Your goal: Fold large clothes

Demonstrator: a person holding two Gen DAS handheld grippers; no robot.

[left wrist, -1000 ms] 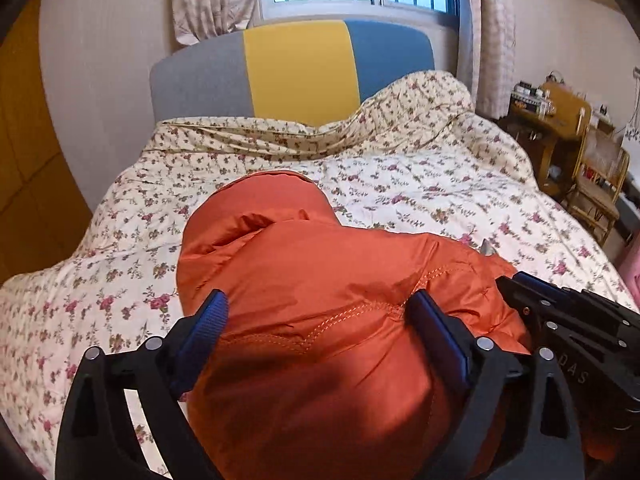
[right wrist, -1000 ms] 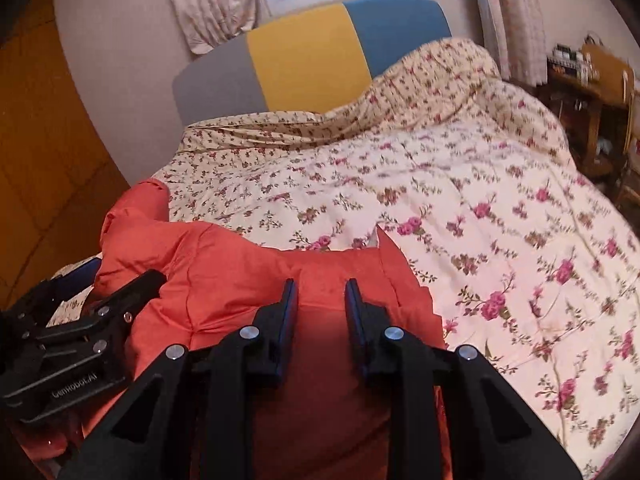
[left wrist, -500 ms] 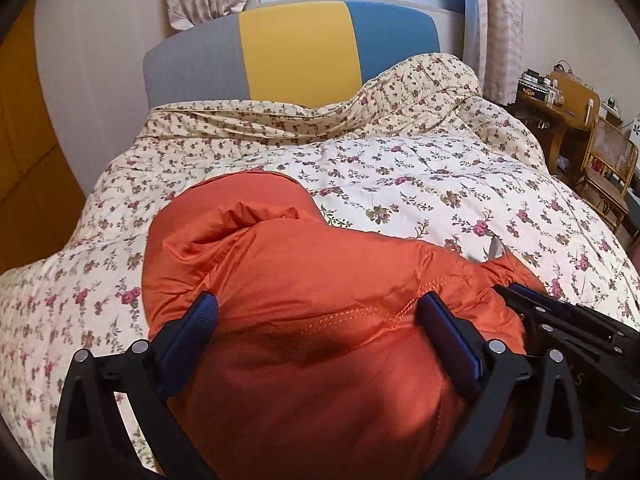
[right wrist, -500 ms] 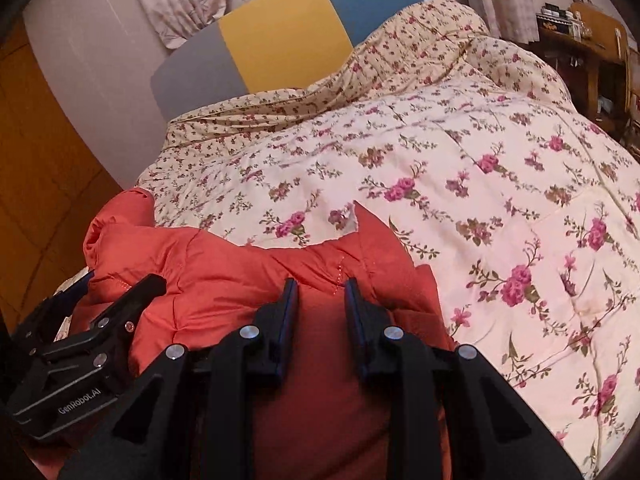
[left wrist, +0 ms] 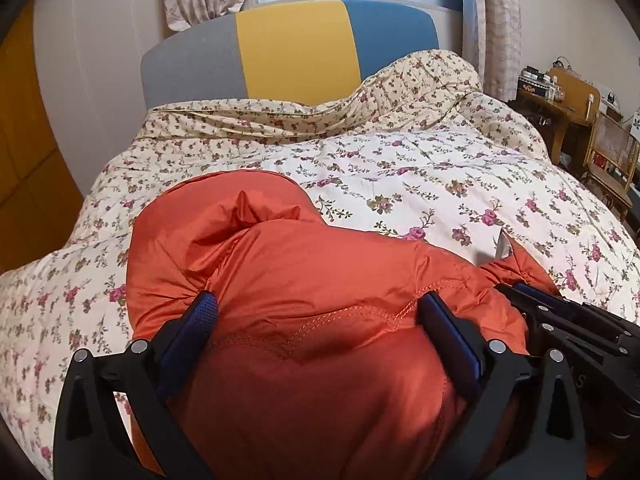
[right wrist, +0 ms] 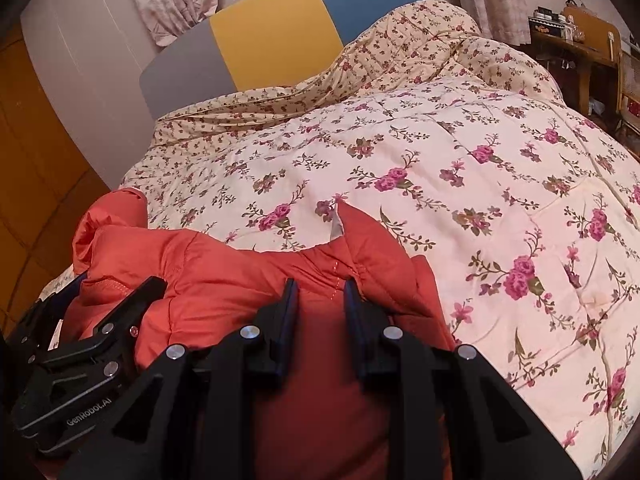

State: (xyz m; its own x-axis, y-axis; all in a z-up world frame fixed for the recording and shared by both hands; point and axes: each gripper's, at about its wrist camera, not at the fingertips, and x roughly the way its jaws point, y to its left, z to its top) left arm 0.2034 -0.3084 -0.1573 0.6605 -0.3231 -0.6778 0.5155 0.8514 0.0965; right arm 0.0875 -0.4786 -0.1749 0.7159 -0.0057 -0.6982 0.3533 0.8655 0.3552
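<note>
An orange puffy jacket lies bunched on the near part of a flower-patterned quilt. My left gripper stands wide open over the bulk of the jacket. The padded cloth swells up between its blue-padded fingers. In the right wrist view the jacket runs to the left, with one corner pointing up. My right gripper is shut on a fold of its edge, the jaws a narrow gap apart. Each gripper shows in the other's view: the right gripper at the right, the left gripper at the lower left.
The quilt covers the whole bed and is heaped at the far right by the grey, yellow and blue headboard. A wooden desk and chair stand right of the bed. Orange cupboard doors line the left wall.
Both grippers have sunk toward the bed with the jacket. The left jaws have spread a little wider. The right jaws keep the same narrow hold.
</note>
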